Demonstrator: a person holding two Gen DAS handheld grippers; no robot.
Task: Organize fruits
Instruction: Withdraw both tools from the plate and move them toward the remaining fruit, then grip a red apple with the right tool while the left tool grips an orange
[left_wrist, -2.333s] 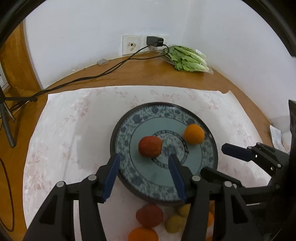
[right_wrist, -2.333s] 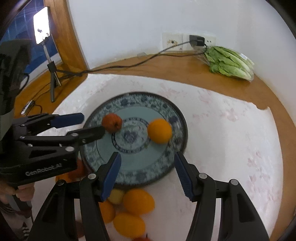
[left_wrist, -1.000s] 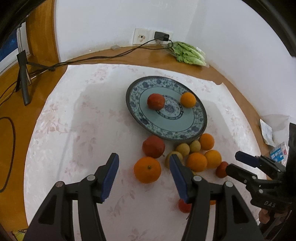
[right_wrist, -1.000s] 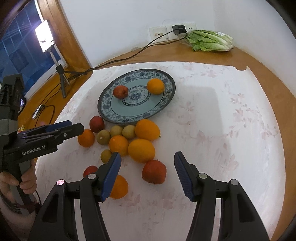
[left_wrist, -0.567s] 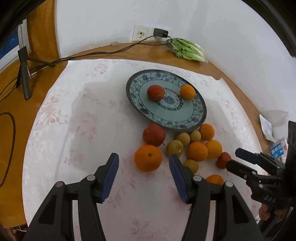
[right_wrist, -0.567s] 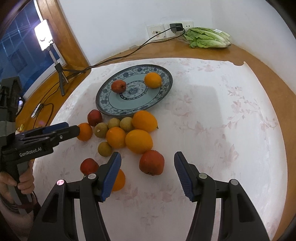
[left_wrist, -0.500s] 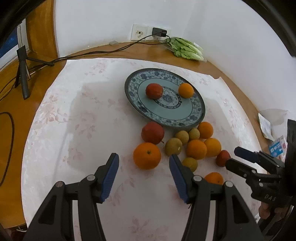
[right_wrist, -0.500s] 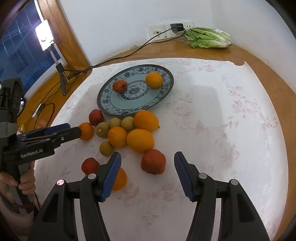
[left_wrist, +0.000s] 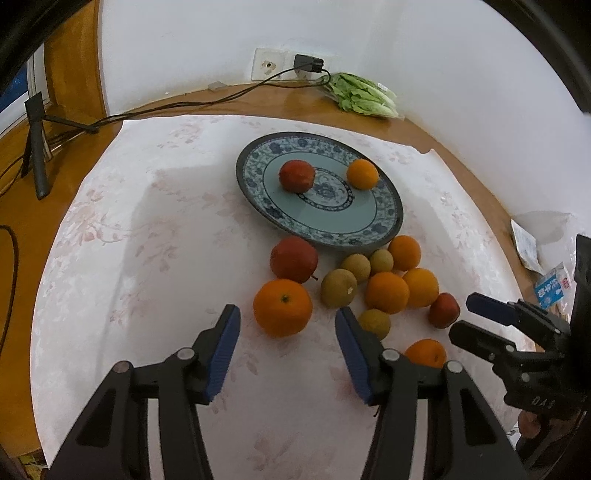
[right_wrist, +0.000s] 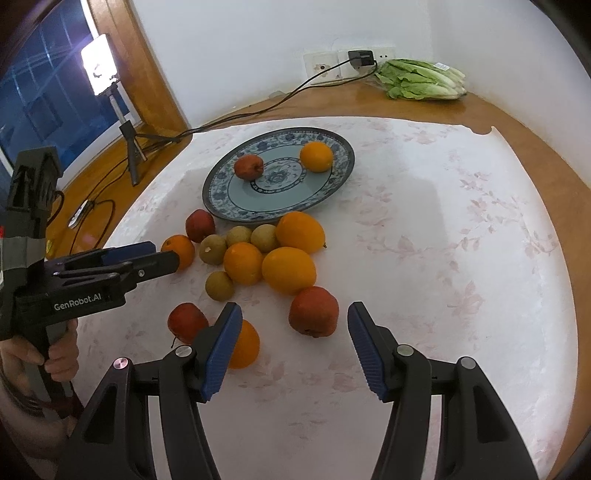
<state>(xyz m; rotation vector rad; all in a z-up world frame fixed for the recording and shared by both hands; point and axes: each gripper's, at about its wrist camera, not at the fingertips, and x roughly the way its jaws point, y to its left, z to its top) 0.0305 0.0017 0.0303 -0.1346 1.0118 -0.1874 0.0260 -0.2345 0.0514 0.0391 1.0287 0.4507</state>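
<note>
Left wrist view: a loose cluster of fruit lies on the pale floral cloth (left_wrist: 155, 229) covering the surface, just in front of the blue patterned plate (left_wrist: 384, 229). The plate holds a red apple (left_wrist: 296, 176) and an orange (left_wrist: 362, 174), set apart. Nearest the left hand-held gripper (left_wrist: 287, 334) sits a large orange (left_wrist: 282, 307); the jaws are closing, with that orange just ahead of the tips and nothing pressed between them. In the right wrist view, the right hand-held gripper (right_wrist: 294, 332) hangs open above the cloth, a second red apple (right_wrist: 314, 311) just beyond its tips, untouched. Bagged lettuce (right_wrist: 421, 80) lies by the wall.
</note>
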